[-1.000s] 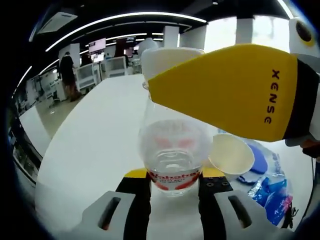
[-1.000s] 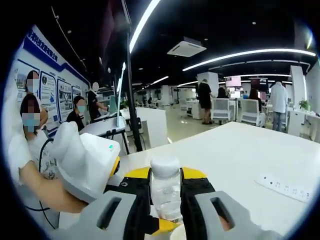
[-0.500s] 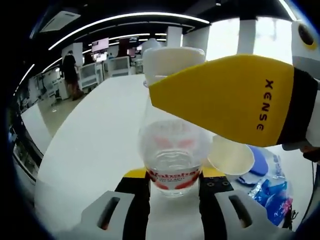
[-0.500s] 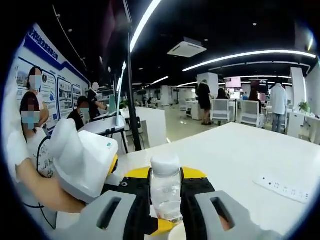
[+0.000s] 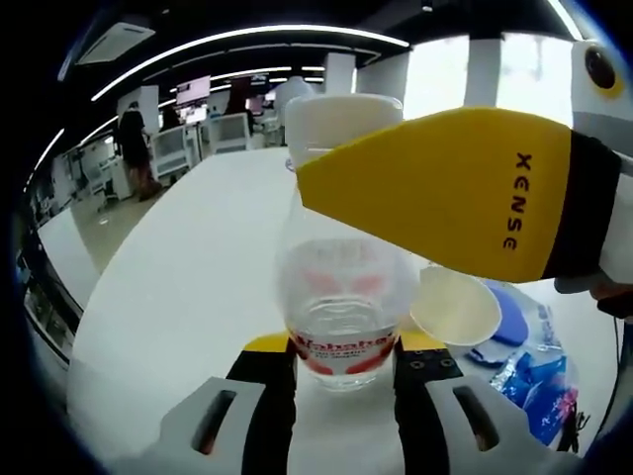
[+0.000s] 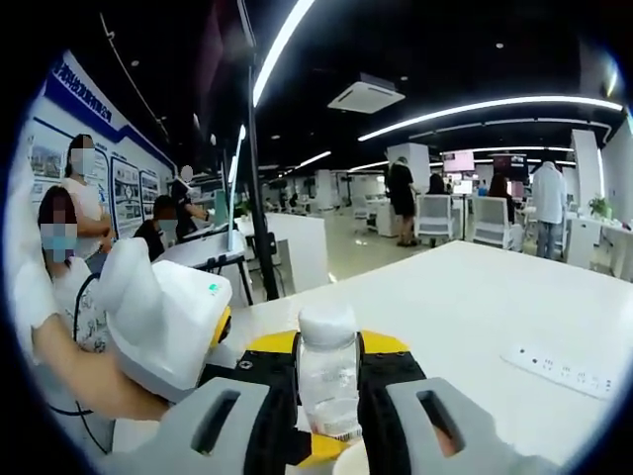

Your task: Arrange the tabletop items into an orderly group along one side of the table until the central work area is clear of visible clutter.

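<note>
Now both tools hold one bottle

Upright, the clear plastic bottle with white cap and red label [image 5: 342, 307] stands on the white desk [image 5: 188, 287]. The left tool [image 5: 345, 371] is clenched on its body, the right tool [image 6: 327, 391] clamps its neck. Beside it lie a paper cup [image 5: 455, 305] and blue packets [image 5: 539, 376].
</note>
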The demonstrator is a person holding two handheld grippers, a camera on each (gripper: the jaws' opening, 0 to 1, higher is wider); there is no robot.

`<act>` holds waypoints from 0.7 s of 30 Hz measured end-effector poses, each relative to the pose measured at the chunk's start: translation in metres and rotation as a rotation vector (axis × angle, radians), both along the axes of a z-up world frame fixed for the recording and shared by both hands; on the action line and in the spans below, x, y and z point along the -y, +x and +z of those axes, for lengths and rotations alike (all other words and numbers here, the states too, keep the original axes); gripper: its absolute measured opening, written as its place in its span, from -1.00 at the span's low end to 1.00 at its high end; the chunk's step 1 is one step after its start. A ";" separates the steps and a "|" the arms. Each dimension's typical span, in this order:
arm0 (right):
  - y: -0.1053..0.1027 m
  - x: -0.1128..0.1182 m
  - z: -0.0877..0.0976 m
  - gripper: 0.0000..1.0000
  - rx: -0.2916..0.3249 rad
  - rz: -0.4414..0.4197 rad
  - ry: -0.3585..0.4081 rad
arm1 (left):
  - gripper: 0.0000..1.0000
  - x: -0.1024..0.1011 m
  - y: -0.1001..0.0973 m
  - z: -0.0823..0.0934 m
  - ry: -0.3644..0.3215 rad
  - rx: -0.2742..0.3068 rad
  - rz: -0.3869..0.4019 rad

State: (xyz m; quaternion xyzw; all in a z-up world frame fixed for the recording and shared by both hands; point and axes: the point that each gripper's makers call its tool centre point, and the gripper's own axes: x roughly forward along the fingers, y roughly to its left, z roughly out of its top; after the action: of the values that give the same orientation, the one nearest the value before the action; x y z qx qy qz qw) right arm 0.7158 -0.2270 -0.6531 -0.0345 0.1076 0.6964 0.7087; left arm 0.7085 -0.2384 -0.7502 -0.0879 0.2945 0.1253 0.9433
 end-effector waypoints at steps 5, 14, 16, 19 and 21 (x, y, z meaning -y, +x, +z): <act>0.002 0.001 -0.001 -0.63 0.016 -0.008 -0.007 | -0.27 0.001 0.000 0.002 -0.010 0.008 -0.002; 0.004 -0.001 -0.002 -0.63 0.022 -0.009 -0.012 | -0.13 0.002 0.005 0.012 0.021 0.024 -0.033; 0.005 -0.003 -0.002 -0.63 0.025 -0.009 -0.013 | -0.12 0.001 0.005 0.015 0.026 0.027 -0.033; 0.005 -0.002 -0.003 -0.62 0.021 -0.011 -0.014 | -0.12 0.000 0.005 0.016 0.037 0.024 -0.038; 0.005 -0.002 -0.003 -0.62 0.017 -0.013 -0.016 | -0.12 0.000 0.004 0.017 0.037 0.028 -0.038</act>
State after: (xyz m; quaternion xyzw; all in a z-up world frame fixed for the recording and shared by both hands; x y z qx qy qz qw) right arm 0.7212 -0.2247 -0.6561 -0.0453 0.1074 0.6907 0.7137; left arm 0.7123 -0.2380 -0.7330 -0.0667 0.2807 0.1114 0.9510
